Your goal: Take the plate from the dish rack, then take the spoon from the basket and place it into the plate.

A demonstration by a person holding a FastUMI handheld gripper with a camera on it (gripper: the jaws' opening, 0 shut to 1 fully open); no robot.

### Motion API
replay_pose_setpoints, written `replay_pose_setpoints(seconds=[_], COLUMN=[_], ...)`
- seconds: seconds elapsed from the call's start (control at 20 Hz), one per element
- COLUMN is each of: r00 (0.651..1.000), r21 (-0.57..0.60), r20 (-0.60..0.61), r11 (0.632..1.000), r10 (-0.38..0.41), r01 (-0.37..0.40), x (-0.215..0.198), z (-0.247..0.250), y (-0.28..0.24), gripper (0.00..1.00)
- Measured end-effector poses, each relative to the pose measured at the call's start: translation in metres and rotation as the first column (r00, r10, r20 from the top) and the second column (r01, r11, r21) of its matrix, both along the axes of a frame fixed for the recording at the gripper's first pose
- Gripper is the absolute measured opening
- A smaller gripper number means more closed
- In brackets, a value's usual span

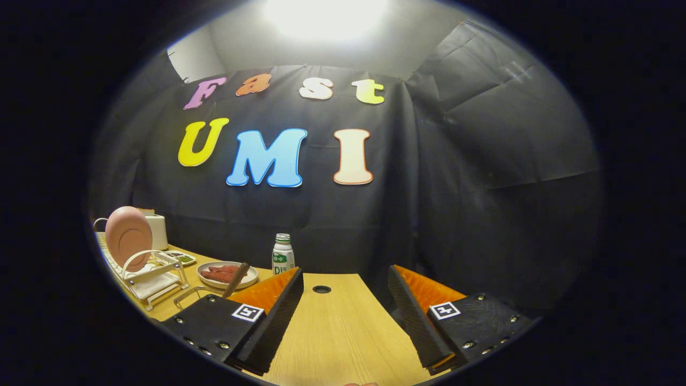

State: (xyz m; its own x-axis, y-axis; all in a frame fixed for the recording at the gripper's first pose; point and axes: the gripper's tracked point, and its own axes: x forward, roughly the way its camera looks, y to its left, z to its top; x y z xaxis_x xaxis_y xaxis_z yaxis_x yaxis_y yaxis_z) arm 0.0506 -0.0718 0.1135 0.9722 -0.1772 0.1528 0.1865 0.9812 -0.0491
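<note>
Wooden tabletop (343, 332) runs ahead of me, with nothing between my gripper (345, 316) fingers, which stand wide apart and hold nothing. I judge the task hasn't started. My first target, the pink plate (127, 237), stands on edge in the white dish rack (153, 279), well off beyond the left finger (268, 316); upright like that, its rim should be easy to pinch from above. Just beside the rack, nearer the left finger, a wire basket (187, 295) has a dark handle (237, 279) poking up, probably the spoon. Behind it sits a shallow dish of reddish food (226, 274), and a small bottle (282, 254) stands beyond the fingers. I'd swing left toward the rack next.
</note>
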Motion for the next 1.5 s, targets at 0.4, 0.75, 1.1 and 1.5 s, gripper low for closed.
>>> replay_pose_setpoints(seconds=[0.4,0.75,1.1,1.5], r00=[0.999,0.99,0.955,0.848], r21=[0.01,0.052,0.056,0.116], r20=[-0.04,-0.061,-0.073,-0.187], r11=[1.0,0.99,0.957,0.869], r10=[0.006,0.131,0.289,0.496], r01=[-0.006,-0.128,-0.285,-0.482], x=[-0.1,-0.136,-0.109,-0.032], z=[0.045,0.068,0.1,0.116], y=[0.047,0.14,0.234,0.342], gripper=[0.97,0.97,0.97,0.97])
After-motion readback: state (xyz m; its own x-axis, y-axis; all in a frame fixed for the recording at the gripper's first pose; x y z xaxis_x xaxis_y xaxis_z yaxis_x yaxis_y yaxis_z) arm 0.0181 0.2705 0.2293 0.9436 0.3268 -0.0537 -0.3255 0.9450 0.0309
